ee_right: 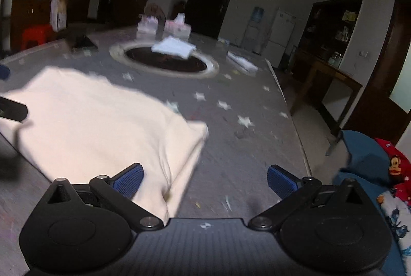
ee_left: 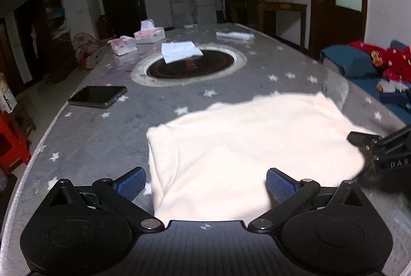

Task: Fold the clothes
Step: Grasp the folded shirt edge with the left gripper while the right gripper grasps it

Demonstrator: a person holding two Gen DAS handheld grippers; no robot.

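We hold the left gripper [ee_left: 205,184] low over the near edge of the table [ee_left: 102,137], its fingers pointing toward twelve o'clock and spread wide, the blue pads [ee_left: 131,183] set apart with nothing pinched between them. The cream garment [ee_left: 244,145] lies folded flat on the grey star-print cloth directly ahead of this gripper, its near edge passing between the two pads and running under the gripper body. From the left wrist view our right gripper [ee_left: 385,150] enters at three o'clock, its dark tip at the garment's right edge; whether it touches the cloth we cannot tell. In the right wrist view the right gripper [ee_right: 205,182] also points forward with its jaws spread and empty, and the garment [ee_right: 97,122] sits toward ten o'clock, its corner reaching down beside the left pad [ee_right: 129,182]. Farther off at twelve o'clock a white folded cloth [ee_left: 181,51] rests on the round dark inset [ee_left: 190,68], and a phone [ee_left: 99,96] lies at ten o'clock.
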